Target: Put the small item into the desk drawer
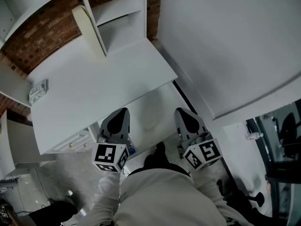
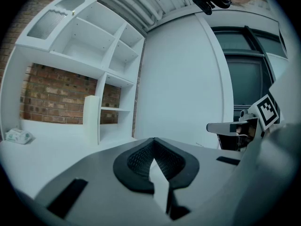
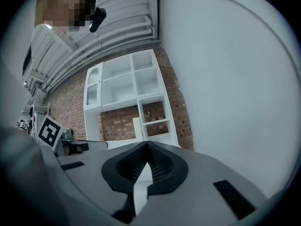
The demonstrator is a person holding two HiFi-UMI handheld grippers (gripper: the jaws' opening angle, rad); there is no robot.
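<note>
Both grippers hang low in front of the person's body, short of the desk point(image 1: 103, 79) edge, and neither carries anything. The left gripper point(image 1: 121, 113) has its fingers pressed together, tips meeting with nothing between them, and its own view point(image 2: 153, 144) shows this plainly. The right gripper point(image 1: 186, 115) is the same, fingers closed tip to tip on nothing point(image 3: 148, 147). The two sit side by side but apart, each one's marker cube showing at the edge of the other's view.

The small item point(image 1: 38, 91), a pale packet, lies on the desk top far ahead and to the left of the left fingers, close to the desk's left edge point(image 2: 18, 135). It is well apart from both grippers. The drawers point(image 1: 70, 143) sit under the desk, just left of the left fingers and below the packet's end of the desk. Their fronts look shut.

Nothing stands between the left fingers and the packet but bare desk top. Ahead of those fingers a cream board point(image 1: 88, 28) stands upright on the desk against the shelf unit point(image 2: 94, 55), to the right of the packet. A brick wall point(image 1: 42, 27) shows behind the shelves. A broad white wall point(image 1: 225, 41) rises ahead of the right fingers and to their right.
</note>
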